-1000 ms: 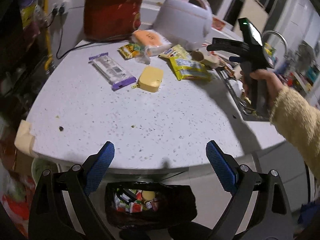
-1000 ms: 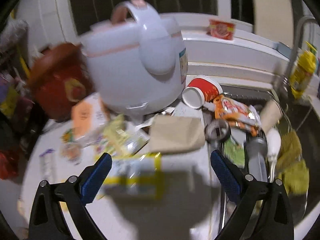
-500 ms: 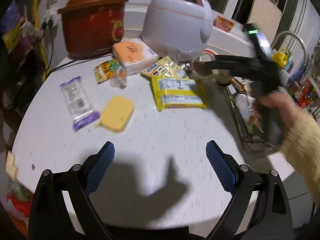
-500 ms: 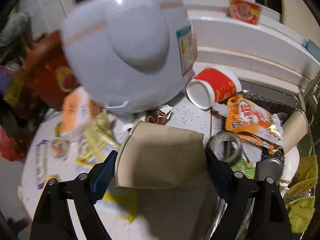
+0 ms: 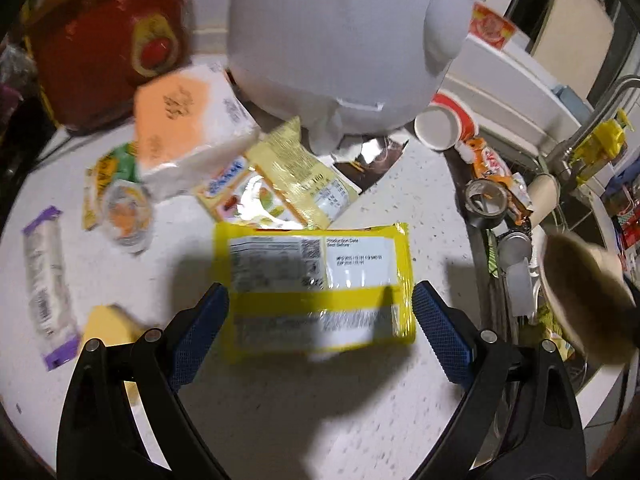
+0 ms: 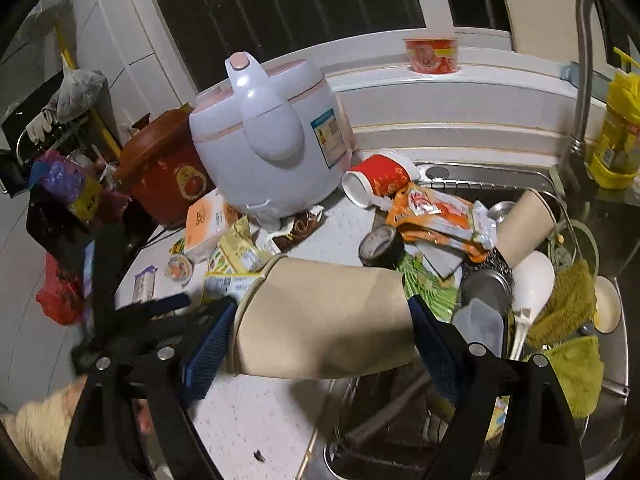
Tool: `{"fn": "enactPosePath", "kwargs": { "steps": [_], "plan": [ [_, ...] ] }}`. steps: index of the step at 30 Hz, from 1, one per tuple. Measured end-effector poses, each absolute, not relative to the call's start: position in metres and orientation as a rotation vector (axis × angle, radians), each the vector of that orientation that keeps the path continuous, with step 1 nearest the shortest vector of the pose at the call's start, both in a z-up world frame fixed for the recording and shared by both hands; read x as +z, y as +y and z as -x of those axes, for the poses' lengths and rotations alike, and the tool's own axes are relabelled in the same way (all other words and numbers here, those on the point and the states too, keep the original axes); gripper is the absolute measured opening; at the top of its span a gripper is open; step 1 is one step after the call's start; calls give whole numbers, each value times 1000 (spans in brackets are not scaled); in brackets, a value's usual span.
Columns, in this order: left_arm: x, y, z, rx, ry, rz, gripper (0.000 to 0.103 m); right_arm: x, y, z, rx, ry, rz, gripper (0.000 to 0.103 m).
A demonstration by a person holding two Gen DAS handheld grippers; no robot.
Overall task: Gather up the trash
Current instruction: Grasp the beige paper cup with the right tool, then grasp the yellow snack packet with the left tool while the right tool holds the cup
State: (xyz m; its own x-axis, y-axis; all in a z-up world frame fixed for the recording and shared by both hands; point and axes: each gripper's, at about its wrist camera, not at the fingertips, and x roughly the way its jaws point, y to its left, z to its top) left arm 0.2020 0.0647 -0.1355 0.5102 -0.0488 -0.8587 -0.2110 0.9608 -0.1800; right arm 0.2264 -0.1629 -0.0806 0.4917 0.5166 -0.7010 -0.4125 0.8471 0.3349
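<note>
My left gripper is open, with its fingers on either side of a flat yellow packet lying on the white speckled counter. My right gripper is shut on a tan paper cup, held on its side above the counter edge and the sink. The cup also shows blurred at the right of the left wrist view. More wrappers lie near the packet: yellow snack packs, a purple-ended wrapper and a small jelly cup.
A white rice cooker and a red crock pot stand at the back. A tissue pack, a red paper cup, an orange pouch and a tape roll lie around. The sink holds dishes and cloths.
My left gripper moved forward over the counter until its fingers straddle the yellow packet. My right gripper closed on the tan cup and lifted it back toward the sink edge.
</note>
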Motion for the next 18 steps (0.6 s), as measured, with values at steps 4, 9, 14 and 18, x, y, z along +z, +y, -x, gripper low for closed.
{"fn": "enactPosePath", "kwargs": {
  "steps": [4,9,14,18],
  "plan": [
    [-148,68,-214,134,1061,270,90,-89,-162,-222,582,904,-146,84],
    [-155,56,-221,134,1064,215,95,-98,-154,-225,599,920,-172,84],
    [-157,48,-224,132,1026,168,94,-101,-156,-227,586,922,-197,84],
    [-153,49,-215,87,992,181,74,-100,-165,-225,574,909,-219,84]
  ]
}}
